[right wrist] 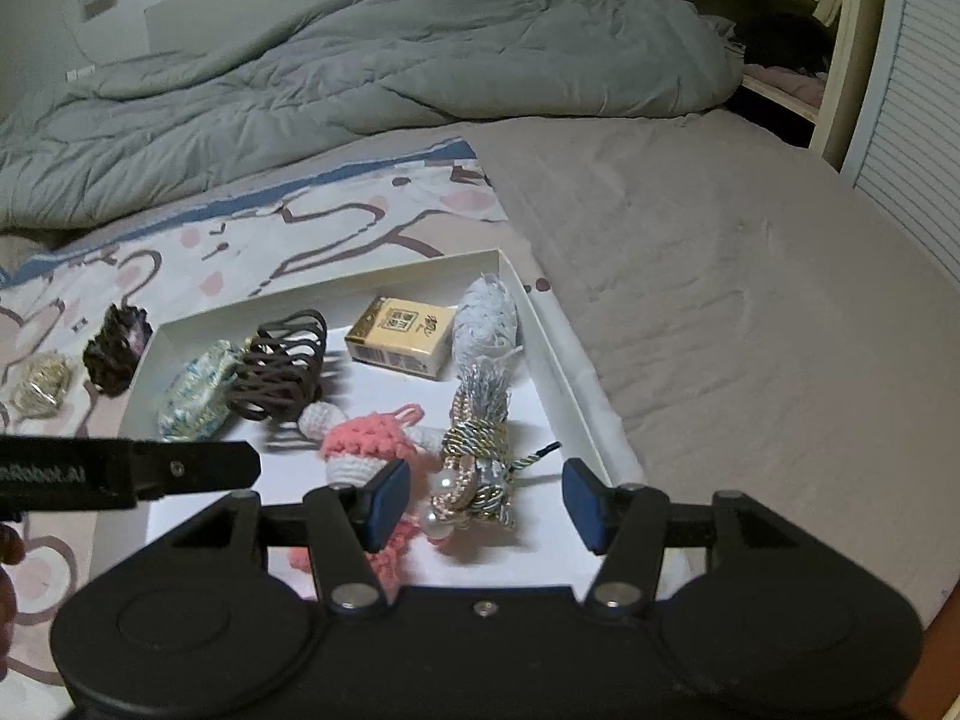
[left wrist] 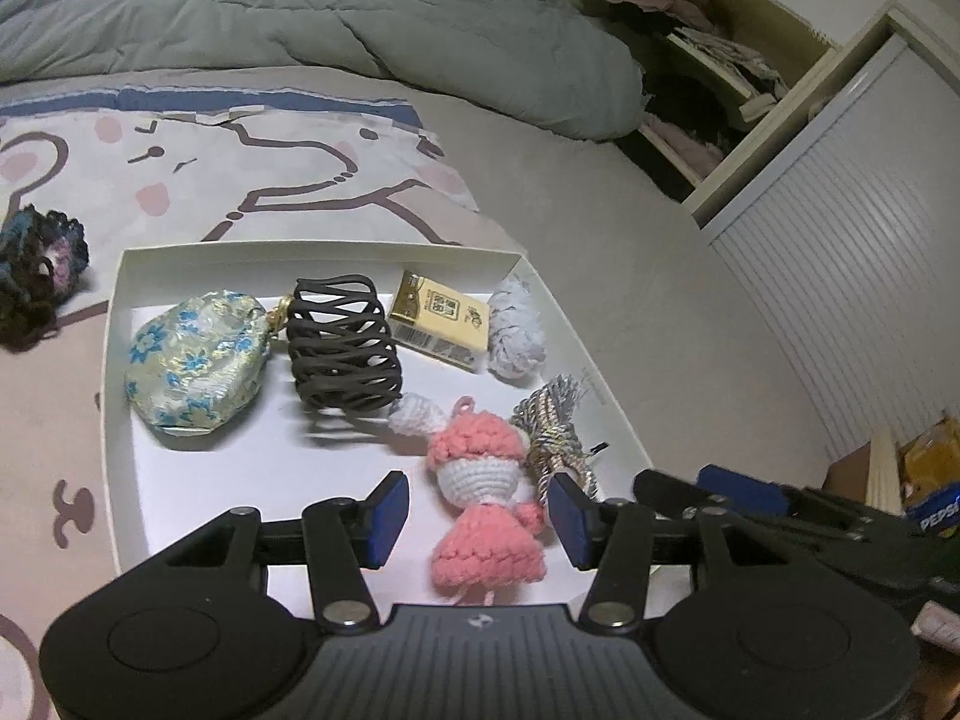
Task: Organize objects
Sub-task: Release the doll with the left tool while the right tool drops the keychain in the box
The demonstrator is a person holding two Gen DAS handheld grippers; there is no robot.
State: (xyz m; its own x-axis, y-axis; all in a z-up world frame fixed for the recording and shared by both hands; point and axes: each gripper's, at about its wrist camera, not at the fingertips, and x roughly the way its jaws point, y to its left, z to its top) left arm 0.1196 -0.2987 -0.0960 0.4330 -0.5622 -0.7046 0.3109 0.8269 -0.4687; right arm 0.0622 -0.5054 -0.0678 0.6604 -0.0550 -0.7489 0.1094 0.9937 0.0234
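Two grippers hang over a bed whose grey duvet [right wrist: 372, 72] is bunched at the far side, with a cartoon-print sheet [left wrist: 252, 180] spread nearer. On that sheet sits a shallow white box tray [left wrist: 114, 324], and most of the small things already lie in it: a floral brocade pouch [left wrist: 192, 360], a brown wire-mesh hair claw [left wrist: 342, 348], a yellow carton [left wrist: 441, 318], a pale tassel [left wrist: 516, 330], a pink crocheted doll [left wrist: 486, 504] and a gold-and-silver cord knot with pearls [right wrist: 474, 468].

Outside the tray, well to its left, remain a dark crocheted scrunchie [right wrist: 117, 354] and a small gold trinket [right wrist: 39, 390]; judging by the task, these are what is left to gather.

The left gripper [left wrist: 480, 516] is spread wide and grips nothing, its blue pads straddling the doll, whose long axis runs toward the camera. The right gripper [right wrist: 483, 507] is equally wide and empty, with the cord knot between its fingers.

Both stragglers lie off to the left of the tongs, so the left hand looks the nearer one to fetch them.
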